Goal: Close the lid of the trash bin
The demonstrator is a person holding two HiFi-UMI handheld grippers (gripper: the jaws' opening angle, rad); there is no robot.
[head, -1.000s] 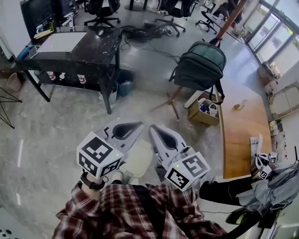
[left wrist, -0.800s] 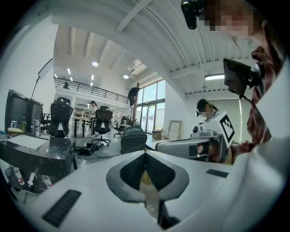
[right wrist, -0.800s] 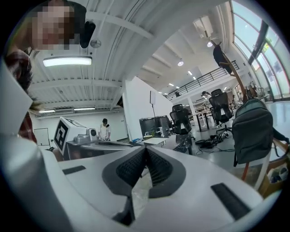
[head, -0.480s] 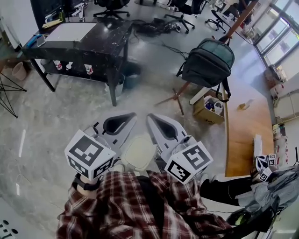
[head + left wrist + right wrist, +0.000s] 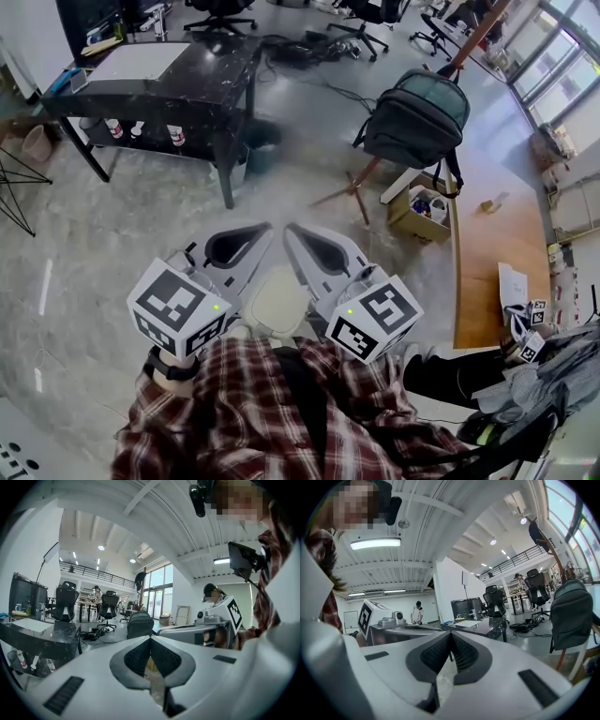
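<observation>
while the trash bin (image 5: 279, 302) shows between them, the left gripper (image 5: 261, 233) and right gripper (image 5: 296, 235) both have jaws pressed together, empty.

The right gripper (image 5: 450, 638) has its jaws pressed together with nothing between them. The left gripper (image 5: 426, 629) lies just beside it, to the left. Beyond stand a black desk (image 5: 485, 623), a chair (image 5: 536, 590) and a backpack (image 5: 571, 616).
</observation>
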